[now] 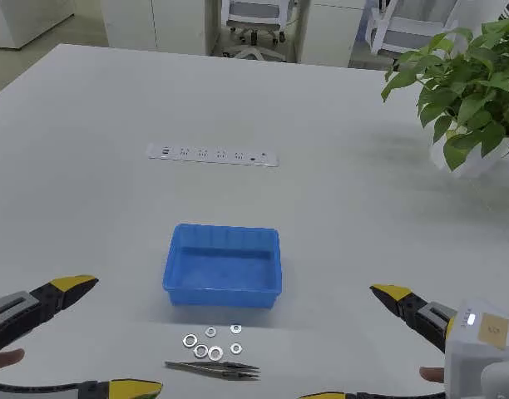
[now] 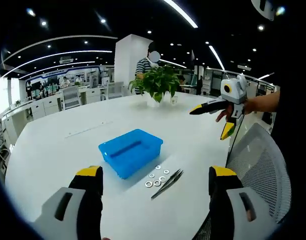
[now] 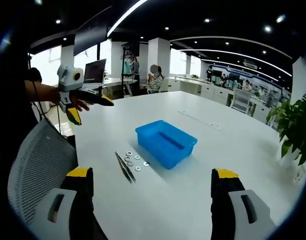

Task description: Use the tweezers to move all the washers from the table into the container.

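**Head view:** A white table (image 1: 338,216) carries a flat white power strip (image 1: 211,155) at centre left and a leafy plant (image 1: 471,91) at upper right. Bare tabletop separates the grippers from the work. The blue plastic container (image 1: 224,266), rectangular and open-topped, sits at centre. Just below it lies a small cluster of shiny ring washers (image 1: 213,341), and below them the slim metal tweezers (image 1: 213,368) lie flat. The left gripper (image 1: 126,332), lower left, and the right gripper (image 1: 338,342), lower right, both gape wide, holding nothing.

**Left gripper view:** Yellow-tipped jaws stand wide at the bottom. Washers (image 2: 157,177) and tweezers (image 2: 167,182) lie right of the container (image 2: 130,150). The right gripper (image 2: 208,125) hangs agape at upper right, above a grey mesh chair (image 2: 258,165).

**Right gripper view:** Jaws are wide at the bottom. Tweezers (image 3: 125,167) and washers (image 3: 134,161) lie left of the container (image 3: 165,142). The left gripper (image 3: 93,113) is at upper left.
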Motion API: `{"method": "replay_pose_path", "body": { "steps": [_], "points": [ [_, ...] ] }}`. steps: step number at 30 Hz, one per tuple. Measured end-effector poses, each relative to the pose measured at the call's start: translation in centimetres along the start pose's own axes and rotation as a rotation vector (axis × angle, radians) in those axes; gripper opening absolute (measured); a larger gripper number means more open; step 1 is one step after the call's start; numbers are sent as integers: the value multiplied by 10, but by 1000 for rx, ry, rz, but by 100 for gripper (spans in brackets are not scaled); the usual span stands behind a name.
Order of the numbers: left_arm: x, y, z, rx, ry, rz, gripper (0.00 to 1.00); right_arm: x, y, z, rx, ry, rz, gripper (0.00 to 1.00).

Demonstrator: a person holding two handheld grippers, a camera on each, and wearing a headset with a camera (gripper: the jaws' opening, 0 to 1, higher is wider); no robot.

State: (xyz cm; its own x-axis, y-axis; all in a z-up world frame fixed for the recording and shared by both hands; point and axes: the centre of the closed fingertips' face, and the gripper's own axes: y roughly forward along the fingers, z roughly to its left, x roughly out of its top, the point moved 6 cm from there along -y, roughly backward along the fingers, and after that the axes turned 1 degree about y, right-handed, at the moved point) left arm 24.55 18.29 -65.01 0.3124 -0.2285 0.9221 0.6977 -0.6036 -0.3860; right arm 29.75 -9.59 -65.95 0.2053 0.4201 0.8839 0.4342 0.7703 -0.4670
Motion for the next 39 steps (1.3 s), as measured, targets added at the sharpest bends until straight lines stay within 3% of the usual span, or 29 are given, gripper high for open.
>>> {"method": "replay_pose_path", "body": {
  "steps": [39],
  "points": [
    [1, -1, 1, 18, 9, 0, 99, 1, -2, -2, -12, -2, -4, 99]
  ]
}}
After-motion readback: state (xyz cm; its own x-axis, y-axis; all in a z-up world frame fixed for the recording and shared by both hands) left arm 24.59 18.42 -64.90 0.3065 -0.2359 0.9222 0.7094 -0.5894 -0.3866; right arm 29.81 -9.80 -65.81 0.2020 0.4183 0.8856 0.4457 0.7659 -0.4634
